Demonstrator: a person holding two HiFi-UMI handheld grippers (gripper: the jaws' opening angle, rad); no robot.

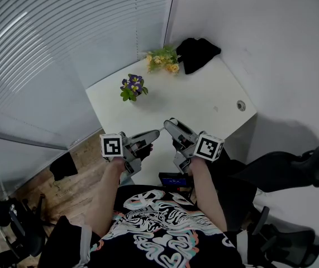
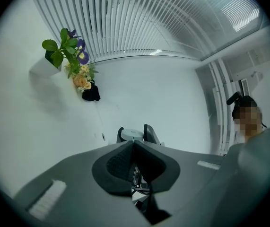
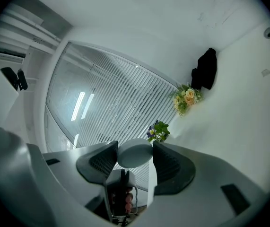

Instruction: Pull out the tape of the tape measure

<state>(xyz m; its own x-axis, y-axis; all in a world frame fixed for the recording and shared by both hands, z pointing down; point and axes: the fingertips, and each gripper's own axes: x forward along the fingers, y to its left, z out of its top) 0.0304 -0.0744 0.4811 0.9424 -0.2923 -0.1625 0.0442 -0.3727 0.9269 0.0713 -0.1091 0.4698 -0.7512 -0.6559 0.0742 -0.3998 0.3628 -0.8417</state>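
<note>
Clamping the tape measure [image 3: 135, 153] across its rounded rim, your right gripper [image 3: 135, 156] is holding the small pale disc of a case between both pads, roughly level, just above the near table edge.

Your left gripper [image 2: 134, 143] is sitting with its jaws pressed together, tips right up against that case. No view is showing whether the tape's end tab is caught between them.

Handling, as a judgement:
- The case is looking light, hard and smooth, so it is likely to twist or slip on that round rim under a sideways tug.
- The blade should be thin, springy and fighting to retract.
- The best hold is probably the tab at the mouth, pinched flat, with the case squeezed firmly.

Room, by the head view:
- Toward 9 o'clock, space is opening past the left edge of the table [image 1: 215, 102], though the blinds [image 1: 64, 38] are closing that side farther out.
- Toward 12 o'clock, the purple flowers [image 1: 133, 87] are standing well apart, with the yellow flowers [image 1: 163, 58] and a black bundle [image 1: 199, 53] beyond at the far wall.
- At 3 o'clock, a chair [image 1: 293, 166] is standing off the table's right side.
</note>
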